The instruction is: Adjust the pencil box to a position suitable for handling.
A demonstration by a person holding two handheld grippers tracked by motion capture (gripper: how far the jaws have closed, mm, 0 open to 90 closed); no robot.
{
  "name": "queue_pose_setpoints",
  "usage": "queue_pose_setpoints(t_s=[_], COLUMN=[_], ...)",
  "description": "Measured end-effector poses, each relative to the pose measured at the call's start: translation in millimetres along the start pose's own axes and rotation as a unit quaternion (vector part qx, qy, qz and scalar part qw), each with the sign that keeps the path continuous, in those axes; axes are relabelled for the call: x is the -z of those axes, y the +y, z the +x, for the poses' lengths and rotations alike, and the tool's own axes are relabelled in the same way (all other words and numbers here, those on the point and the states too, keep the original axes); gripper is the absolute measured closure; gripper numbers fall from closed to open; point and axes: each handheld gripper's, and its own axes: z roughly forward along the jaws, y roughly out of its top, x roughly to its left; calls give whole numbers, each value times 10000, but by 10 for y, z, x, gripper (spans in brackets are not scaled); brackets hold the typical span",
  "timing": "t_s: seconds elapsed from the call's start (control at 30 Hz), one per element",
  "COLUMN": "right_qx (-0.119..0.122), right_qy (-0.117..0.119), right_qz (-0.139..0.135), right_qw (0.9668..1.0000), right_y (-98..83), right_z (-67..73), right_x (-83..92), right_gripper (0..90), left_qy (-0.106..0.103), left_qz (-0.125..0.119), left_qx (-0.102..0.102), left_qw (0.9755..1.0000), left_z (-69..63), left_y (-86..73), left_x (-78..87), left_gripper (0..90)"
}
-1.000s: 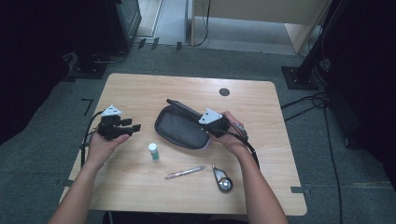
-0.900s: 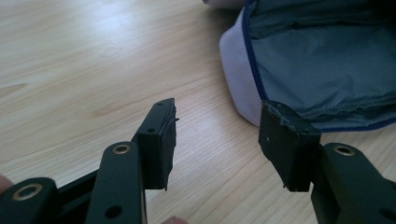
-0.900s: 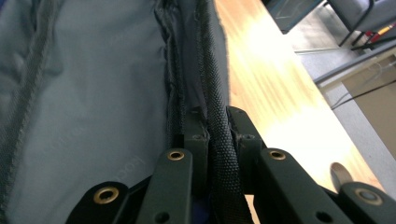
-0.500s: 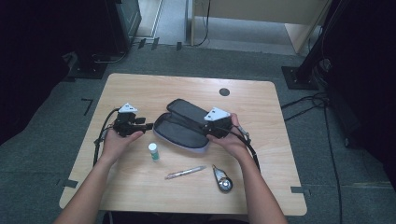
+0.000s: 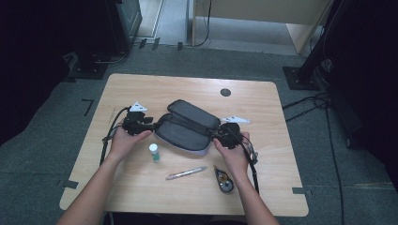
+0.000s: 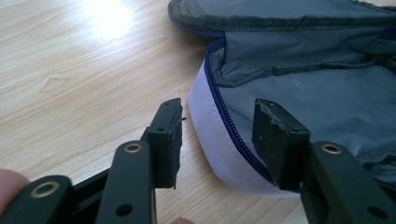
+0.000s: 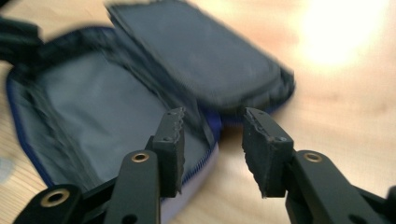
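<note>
A dark grey pencil case [image 5: 185, 131] lies unzipped in the middle of the wooden table [image 5: 141, 89], its lid [image 5: 193, 113] folded back to the far side. In the left gripper view the case's white rim [image 6: 210, 121] with a blue zipper runs between my open jaws; the left gripper [image 6: 218, 140] straddles it at the case's left end [image 5: 156, 125]. My right gripper [image 7: 212, 144] is open at the case's right end [image 5: 216, 136], one jaw over the grey lining [image 7: 93, 112], the other outside over the wood. That view is blurred.
Nearer the person than the case lie a small white bottle with a green cap [image 5: 154, 152], a pen [image 5: 186, 173] and a tape dispenser [image 5: 224, 180]. A round black hole [image 5: 225, 92] sits near the table's far edge. Cables trail from both grippers.
The left gripper has moved right to the case's left rim. The right gripper has slid from the lid to the case's right end, and the lid now lies folded back.
</note>
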Motion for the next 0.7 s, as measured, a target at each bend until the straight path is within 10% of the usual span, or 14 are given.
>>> queue_pose_setpoints(t_s=[0.2,0.43,0.6,0.7], right_qx=[-148,-180,40,207], right_qy=[-244,-391,-536,-573], right_qz=[417,455,398,303], right_qw=[9987,9980,9978,9977], right_y=[-90,-55,42,107], right_z=[43,83,30,-9], right_x=[-157,-221,-254,-268], right_gripper=[632,890,895,896], left_qy=[86,147,-187,-709], left_qz=[227,393,407,274], left_qx=[-68,-274,-259,94], left_qw=[9997,9987,9987,9971], left_z=[-39,-119,-131,-64], left_y=[-5,4,-15,-52], left_x=[-68,-88,-54,-25], left_gripper=[626,878,887,876])
